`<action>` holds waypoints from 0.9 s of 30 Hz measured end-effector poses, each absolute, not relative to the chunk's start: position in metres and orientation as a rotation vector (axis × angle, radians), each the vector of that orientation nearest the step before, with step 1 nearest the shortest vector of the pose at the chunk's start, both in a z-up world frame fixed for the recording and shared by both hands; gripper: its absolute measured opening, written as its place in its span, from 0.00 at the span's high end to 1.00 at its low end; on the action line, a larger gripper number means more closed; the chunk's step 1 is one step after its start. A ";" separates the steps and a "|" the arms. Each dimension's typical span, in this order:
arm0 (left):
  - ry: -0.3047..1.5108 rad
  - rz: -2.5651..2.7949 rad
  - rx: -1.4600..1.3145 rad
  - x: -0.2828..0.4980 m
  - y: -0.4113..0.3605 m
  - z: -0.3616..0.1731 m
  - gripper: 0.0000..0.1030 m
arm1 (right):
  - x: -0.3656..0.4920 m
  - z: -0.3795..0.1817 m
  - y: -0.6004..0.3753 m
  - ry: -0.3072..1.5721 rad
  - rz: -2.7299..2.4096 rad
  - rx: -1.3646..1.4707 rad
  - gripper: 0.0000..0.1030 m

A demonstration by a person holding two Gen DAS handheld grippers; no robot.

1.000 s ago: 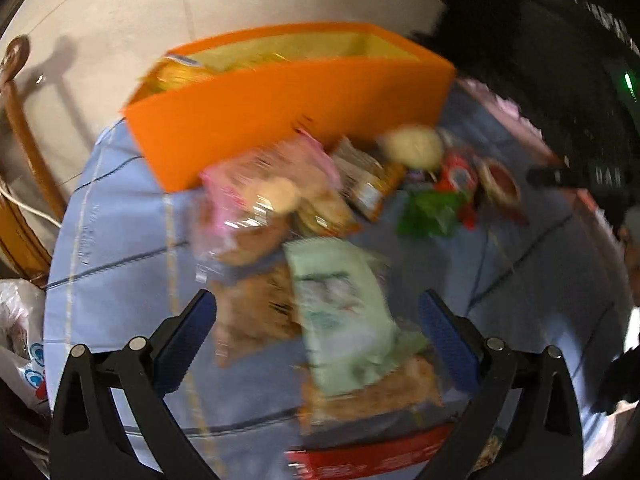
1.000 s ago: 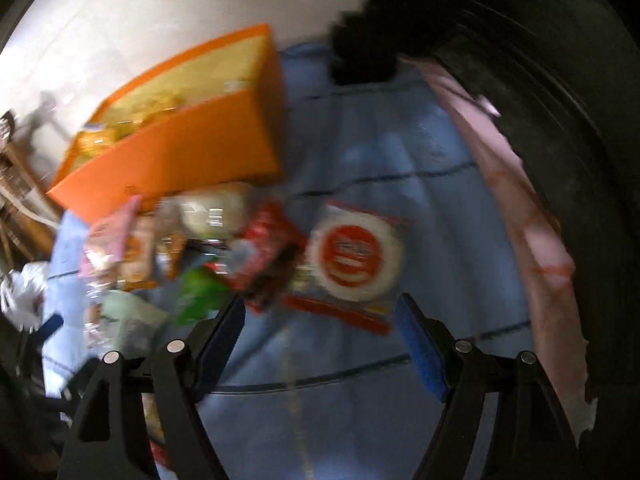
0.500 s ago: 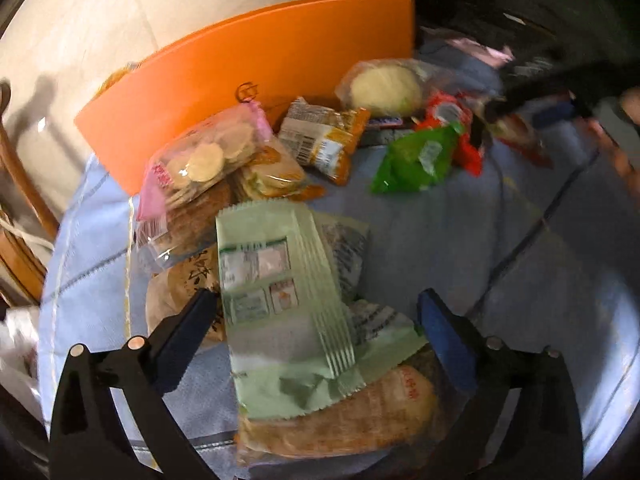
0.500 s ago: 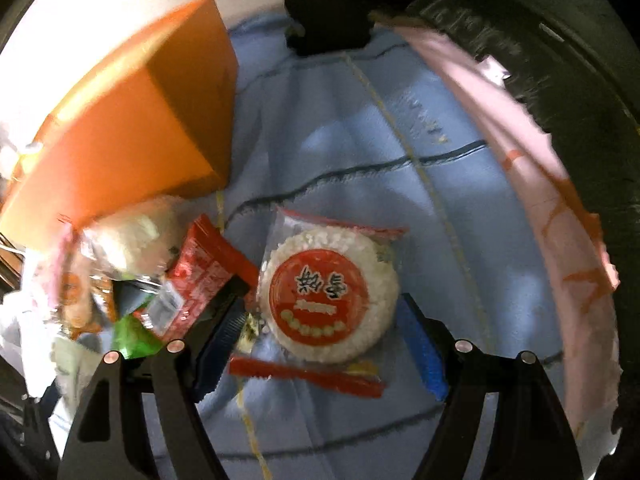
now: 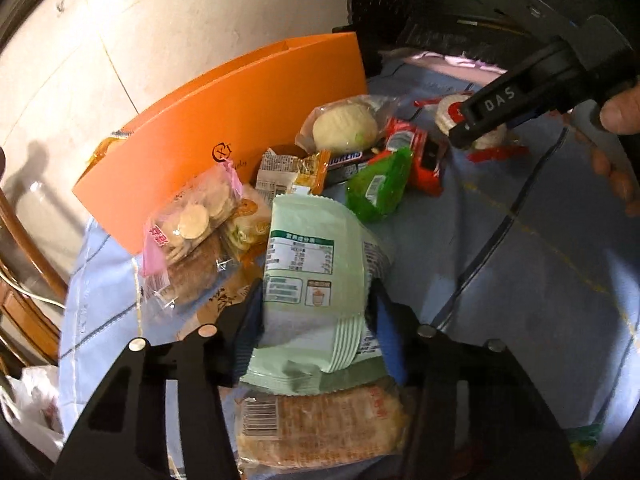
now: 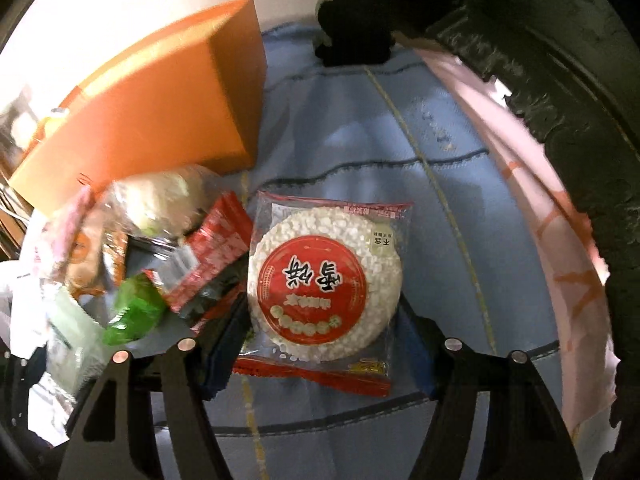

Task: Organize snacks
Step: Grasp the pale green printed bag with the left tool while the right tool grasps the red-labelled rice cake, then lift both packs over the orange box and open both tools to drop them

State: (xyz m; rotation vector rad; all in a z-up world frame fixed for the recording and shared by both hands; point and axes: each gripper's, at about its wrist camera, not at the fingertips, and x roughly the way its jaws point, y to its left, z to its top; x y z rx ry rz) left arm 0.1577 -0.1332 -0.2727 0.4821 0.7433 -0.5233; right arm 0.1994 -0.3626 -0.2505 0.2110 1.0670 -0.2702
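In the left wrist view my left gripper (image 5: 316, 320) is shut on a pale green snack packet (image 5: 308, 264) at the near end of a snack pile. An orange box (image 5: 240, 120) stands behind the pile. In the right wrist view my right gripper (image 6: 320, 340) is open, its blue pads on either side of a round white rice cake packet with a red label (image 6: 324, 280) that lies on the blue cloth. The right gripper (image 5: 480, 120) also shows in the left wrist view over that packet (image 5: 448, 112).
The pile holds a pink cracker bag (image 5: 192, 224), a white bun packet (image 5: 344, 128), a bright green packet (image 5: 376, 188), a red packet (image 5: 420, 156) and a rice cracker pack (image 5: 320, 424). The blue tablecloth (image 6: 400, 152) spreads to the right. A dark carved frame (image 6: 560, 80) borders the far right.
My left gripper has closed on the pale green packet. My right gripper has moved in so the round rice cake packet lies between its open fingers.
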 end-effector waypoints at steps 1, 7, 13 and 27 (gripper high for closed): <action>0.765 -0.539 0.438 0.161 -0.127 -0.271 0.52 | 0.197 -0.246 -0.362 1.056 -0.265 0.216 0.32; 0.886 -0.612 0.207 0.184 -0.105 -0.275 0.50 | 0.188 -0.239 -0.354 1.042 -0.245 0.235 0.32; 0.859 -0.607 0.240 0.195 -0.130 -0.275 0.04 | 0.190 -0.246 -0.355 1.060 -0.239 0.256 0.32; 0.837 -0.732 0.256 0.173 -0.120 -0.254 0.74 | 0.178 -0.234 -0.360 1.031 -0.243 0.294 0.32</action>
